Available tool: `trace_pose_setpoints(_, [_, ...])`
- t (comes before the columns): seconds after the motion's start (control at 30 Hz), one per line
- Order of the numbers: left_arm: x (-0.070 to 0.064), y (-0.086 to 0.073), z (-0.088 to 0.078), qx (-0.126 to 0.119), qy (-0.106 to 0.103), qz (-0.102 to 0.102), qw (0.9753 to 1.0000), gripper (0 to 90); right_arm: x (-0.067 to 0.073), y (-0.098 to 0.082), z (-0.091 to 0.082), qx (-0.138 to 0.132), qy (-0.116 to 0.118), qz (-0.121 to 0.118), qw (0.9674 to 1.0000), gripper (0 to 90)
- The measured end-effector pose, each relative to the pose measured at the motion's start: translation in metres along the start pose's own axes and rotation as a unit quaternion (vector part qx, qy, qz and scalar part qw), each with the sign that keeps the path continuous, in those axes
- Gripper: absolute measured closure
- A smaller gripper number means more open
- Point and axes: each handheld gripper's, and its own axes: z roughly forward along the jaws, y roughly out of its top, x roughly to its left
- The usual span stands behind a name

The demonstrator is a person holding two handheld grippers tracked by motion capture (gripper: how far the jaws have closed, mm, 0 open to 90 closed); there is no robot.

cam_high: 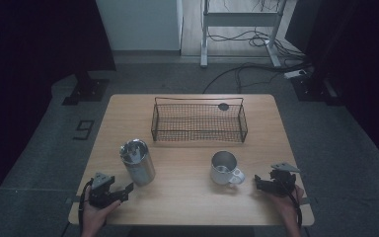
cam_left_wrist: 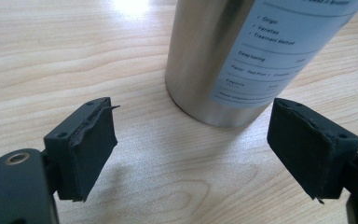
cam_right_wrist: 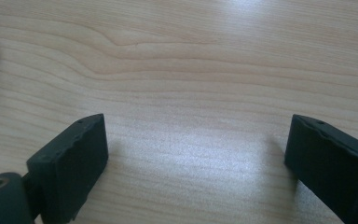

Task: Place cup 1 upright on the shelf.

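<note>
Steel canister (cam_high: 138,162) stands upright on the wooden table (cam_high: 187,202), left of centre and toward the near edge. Its lid faces up, and a pale printed label (cam_left_wrist: 279,51) covers part of its wall, as the left gripper view shows.

Left gripper (cam_high: 122,191) sits at the near left corner of the table, held in the person's left hand (cam_high: 94,213). Its tips lie just beside the canister base, on its near-left side. In the left gripper view the two black jaws stand wide apart with bare wood between them; the canister rises just beyond the gap and neither pad touches it.

Wire basket (cam_high: 199,121) rests at the far centre of the table, well apart from both grippers. A small dark round object (cam_high: 223,106) shows at its far right corner; whether it lies inside the basket or behind it cannot be told.

Metal mug (cam_high: 225,168) stands right of centre, its handle turned toward the near right.

Right gripper (cam_high: 257,180) lies near the right edge, held in the person's right hand (cam_high: 288,207), and points left toward the mug handle, close to it but apart. In the right gripper view its jaws also stand wide apart over bare wood, holding nothing.
</note>
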Motion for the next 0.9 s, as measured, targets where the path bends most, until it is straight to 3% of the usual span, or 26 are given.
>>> trace_pose_setpoints(0.37, [-0.001, 0.000, 0.004, 0.009, 0.005, -0.009, 0.9999, 14.4, -0.001, 0.001, 0.001, -0.002, 0.003, 0.000, 1.0000, 7.1])
trace_pose_setpoints(0.53, [-0.002, 0.001, 0.006, 0.009, 0.010, 0.003, 0.9999, 14.5, -0.001, 0.001, 0.001, -0.002, 0.001, 0.000, 1.0000, 7.4])
trace_pose_setpoints(0.7, [0.004, 0.001, 0.010, 0.012, 0.019, 0.000, 0.9998, 14.7, -0.001, 0.001, 0.001, -0.005, 0.004, -0.003, 1.0000, 9.2])
trace_pose_setpoints(0.9, [0.002, 0.001, 0.011, 0.018, 0.021, 0.004, 0.9996, 14.6, -0.002, 0.001, 0.001, -0.005, 0.005, -0.003, 1.0000, 9.8])
